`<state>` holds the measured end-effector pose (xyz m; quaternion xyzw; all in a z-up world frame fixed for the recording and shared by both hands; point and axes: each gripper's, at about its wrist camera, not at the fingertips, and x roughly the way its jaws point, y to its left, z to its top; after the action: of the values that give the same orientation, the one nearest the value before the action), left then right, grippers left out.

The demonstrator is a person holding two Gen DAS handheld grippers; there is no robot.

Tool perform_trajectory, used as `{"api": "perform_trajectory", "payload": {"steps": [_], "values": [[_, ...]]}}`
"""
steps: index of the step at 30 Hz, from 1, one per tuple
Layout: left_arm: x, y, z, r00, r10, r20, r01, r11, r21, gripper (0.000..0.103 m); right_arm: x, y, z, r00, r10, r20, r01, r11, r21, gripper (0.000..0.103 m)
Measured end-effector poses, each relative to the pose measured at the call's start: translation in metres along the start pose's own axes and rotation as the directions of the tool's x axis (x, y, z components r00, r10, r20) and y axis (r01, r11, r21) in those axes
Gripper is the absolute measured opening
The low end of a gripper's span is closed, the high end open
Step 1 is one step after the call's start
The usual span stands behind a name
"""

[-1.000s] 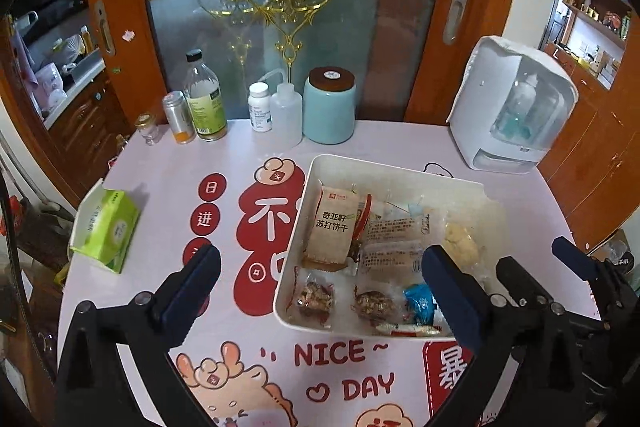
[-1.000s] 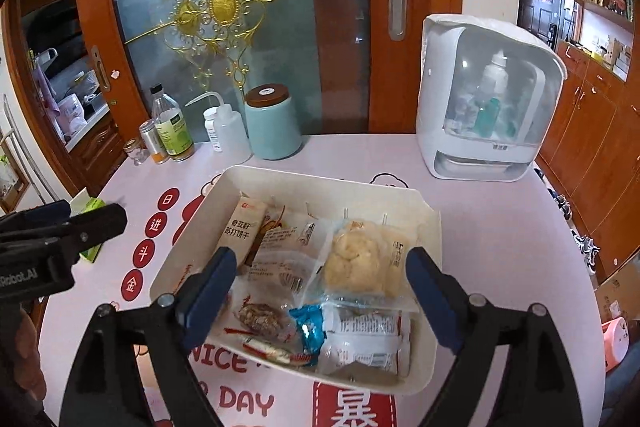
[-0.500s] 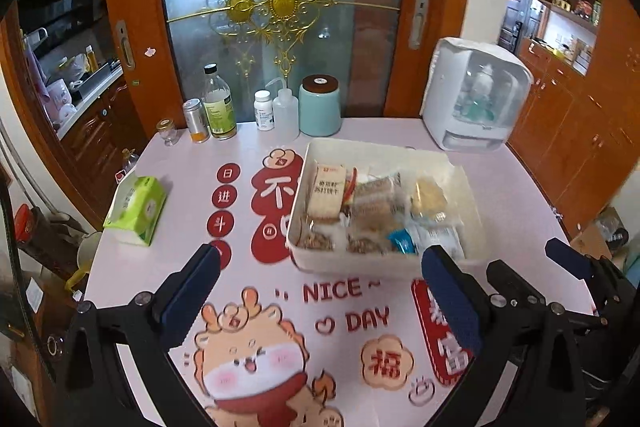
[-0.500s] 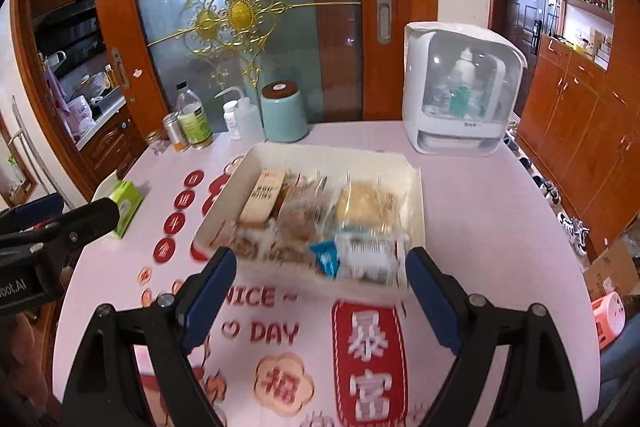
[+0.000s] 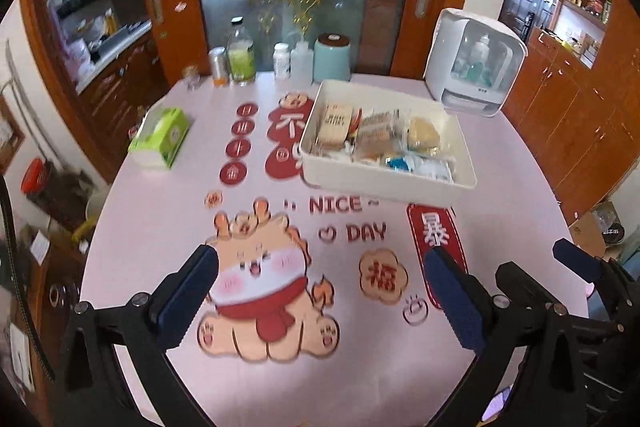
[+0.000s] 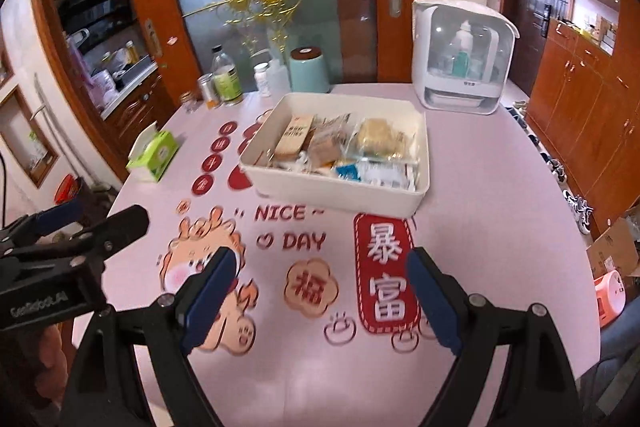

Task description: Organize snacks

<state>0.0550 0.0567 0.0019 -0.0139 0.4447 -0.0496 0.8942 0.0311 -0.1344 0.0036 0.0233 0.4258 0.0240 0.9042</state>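
A white bin stands on the pink table and holds several wrapped snacks: a tan cracker pack, a clear bag with a yellow cake, and a blue-and-white packet. My left gripper is open and empty, well back from the bin over the dragon print. My right gripper is open and empty, also back from the bin near the table's front. The right gripper also shows in the left wrist view, and the left one in the right wrist view.
A green tissue pack lies at the left. Bottles and a teal canister line the back edge by the glass door. A white appliance stands at the back right. A cardboard box sits on the floor.
Both grippers have pulled back and up from right over the bin towards the table's front edge. The bin now looks smaller and farther away. Both stay open and empty.
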Motion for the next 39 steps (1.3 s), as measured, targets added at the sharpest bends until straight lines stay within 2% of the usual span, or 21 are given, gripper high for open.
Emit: {"api": "perform_trajectory", "payload": {"steps": [5, 10, 23, 39], "values": [[-0.021, -0.001, -0.021, 0.999, 0.038, 0.008, -0.038, 0.999, -0.022, 0.102, -0.018, -0.003, -0.017, 1.0, 0.01, -0.028, -0.01, 1.0, 0.017, 0.088], [-0.039, -0.004, -0.036, 0.997, 0.069, 0.018, -0.068, 0.997, -0.029, 0.102, -0.035, -0.011, -0.025, 1.0, -0.006, -0.007, 0.006, 0.999, 0.032, 0.088], [-0.053, -0.018, -0.047, 0.991, 0.134, 0.008, -0.134, 0.991, 0.001, 0.102, -0.048, -0.011, -0.031, 0.999, 0.039, -0.012, -0.039, 0.999, -0.001, 0.088], [-0.053, -0.027, -0.044, 0.99, 0.139, 0.014, -0.14, 0.99, 0.005, 0.102, -0.052, -0.015, -0.028, 0.999, 0.042, 0.001, -0.042, 0.999, -0.003, 0.088]]}}
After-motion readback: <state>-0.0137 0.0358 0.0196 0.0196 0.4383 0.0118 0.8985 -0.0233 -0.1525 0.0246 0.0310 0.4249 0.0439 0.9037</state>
